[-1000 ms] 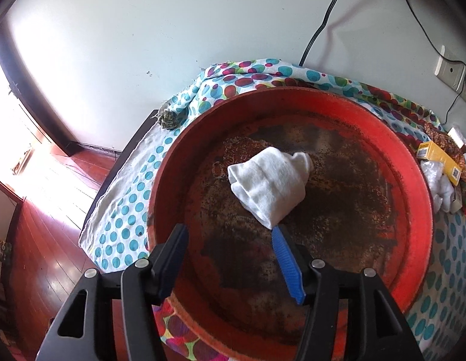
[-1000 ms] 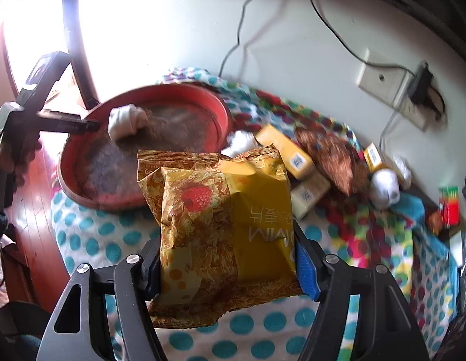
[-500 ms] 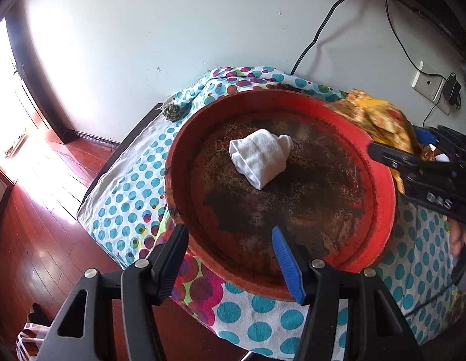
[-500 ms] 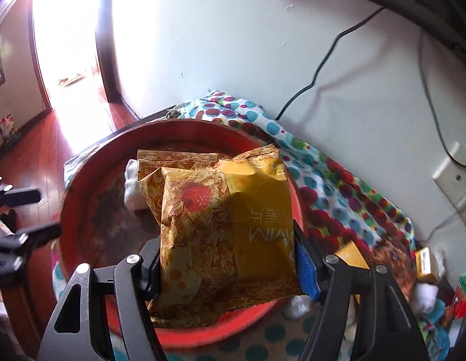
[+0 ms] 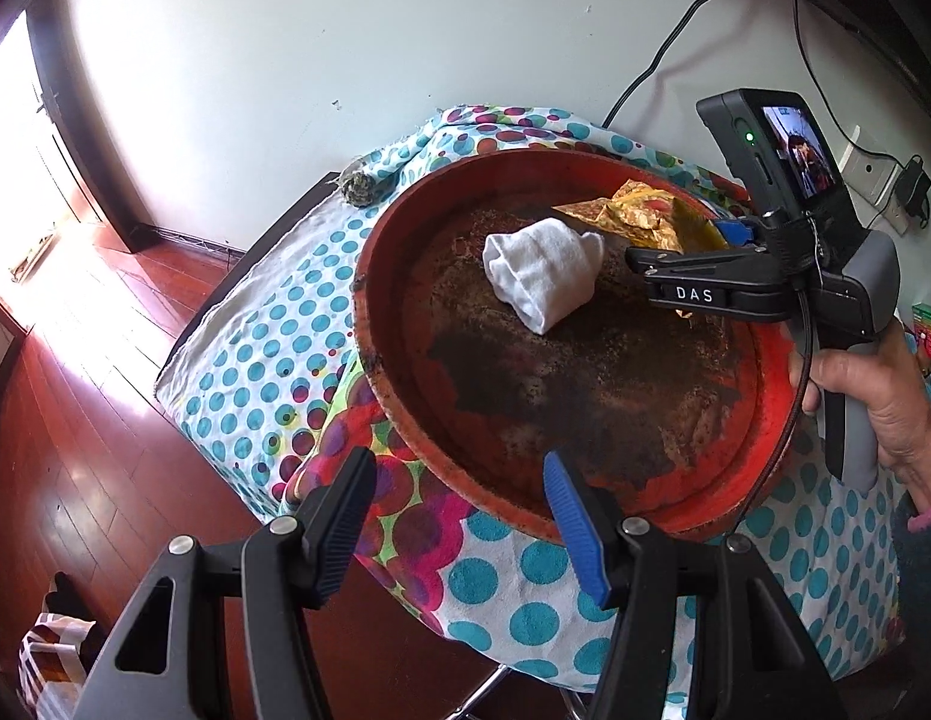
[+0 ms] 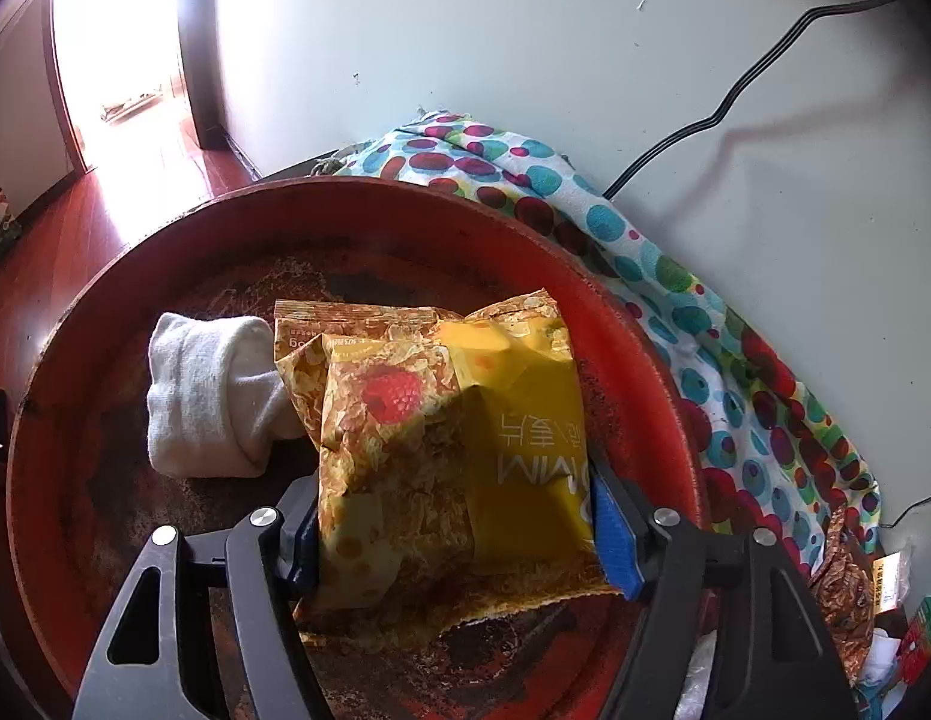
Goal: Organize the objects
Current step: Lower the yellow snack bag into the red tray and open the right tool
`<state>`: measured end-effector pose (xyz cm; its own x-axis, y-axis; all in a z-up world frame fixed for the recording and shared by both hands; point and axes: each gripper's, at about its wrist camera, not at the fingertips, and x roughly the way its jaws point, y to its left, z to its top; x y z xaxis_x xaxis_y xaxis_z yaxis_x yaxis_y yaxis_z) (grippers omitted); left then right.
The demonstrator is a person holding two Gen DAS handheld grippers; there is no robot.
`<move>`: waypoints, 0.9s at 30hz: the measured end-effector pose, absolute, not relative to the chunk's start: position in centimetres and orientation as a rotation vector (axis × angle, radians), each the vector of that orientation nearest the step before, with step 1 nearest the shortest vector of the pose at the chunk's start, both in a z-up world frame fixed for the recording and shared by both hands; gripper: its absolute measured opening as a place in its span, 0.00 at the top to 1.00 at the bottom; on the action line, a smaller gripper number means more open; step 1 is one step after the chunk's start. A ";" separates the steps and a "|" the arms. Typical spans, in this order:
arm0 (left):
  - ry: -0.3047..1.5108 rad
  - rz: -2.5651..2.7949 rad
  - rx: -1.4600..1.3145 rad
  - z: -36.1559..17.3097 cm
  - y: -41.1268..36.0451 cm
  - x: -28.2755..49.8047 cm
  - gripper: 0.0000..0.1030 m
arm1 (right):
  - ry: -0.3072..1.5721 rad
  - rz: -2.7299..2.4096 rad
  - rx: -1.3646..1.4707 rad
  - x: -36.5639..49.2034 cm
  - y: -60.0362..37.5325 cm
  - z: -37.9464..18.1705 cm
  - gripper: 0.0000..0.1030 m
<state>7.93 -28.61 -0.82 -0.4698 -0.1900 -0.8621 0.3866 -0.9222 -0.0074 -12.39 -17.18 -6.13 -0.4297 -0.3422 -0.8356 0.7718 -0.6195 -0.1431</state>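
Right gripper, black with blue pads, sits in the lower middle of the right wrist view with a crinkled yellow and orange snack packet between its fingers. Its jaws have just been opening a little; the blue pad on the right side still touches the packet's edge, and the other pad is hidden behind the foil, so I cannot tell whether the grip is let go. The packet lies low over the floor of a large round red tray with a dark, worn bottom, its upper left corner overlapping a rolled white sock that rests inside the tray.

In the left wrist view the left gripper hangs at the lower middle of the frame, jaws apart and bare, just outside the tray's near rim. The right gripper reaches in from the right edge, held by a hand, with the packet at the tray's far side beside the sock. The tray stands on a white cloth with teal and multicoloured dots.
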 end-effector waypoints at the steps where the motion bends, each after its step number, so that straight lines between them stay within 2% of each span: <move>1: 0.291 -2.420 1.388 -0.9 -28.6 7.9 0.42 | 0.679 -2.076 1.059 -12.4 -17.1 -6.2 0.31; 5: 0.299 -2.427 1.397 -1.0 -28.3 7.6 0.42 | 0.632 -2.083 1.032 -11.6 -15.6 -5.0 0.27; 8: 0.303 -2.461 1.389 -0.8 -27.4 7.2 0.42 | 0.528 -2.102 1.024 -10.7 -12.7 -3.1 0.27; 14: 0.300 -2.552 1.410 -0.9 -24.1 6.1 0.42 | 0.328 -2.184 1.040 -8.0 -2.9 -0.5 0.25; 21: 0.235 -2.676 1.465 -1.0 -18.5 5.3 0.42 | 0.198 -2.328 1.159 -5.8 7.2 -1.7 0.26; 27: 0.179 -2.745 1.534 -1.5 -14.4 5.3 0.42 | 0.123 -2.373 1.220 -6.4 10.4 -3.6 0.34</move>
<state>5.31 -14.38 -1.54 -0.5255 0.0625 -0.8485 0.0483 -0.9935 -0.1031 -6.41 10.43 -3.58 -0.4972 -0.3627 -0.7882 0.4426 -0.8874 0.1292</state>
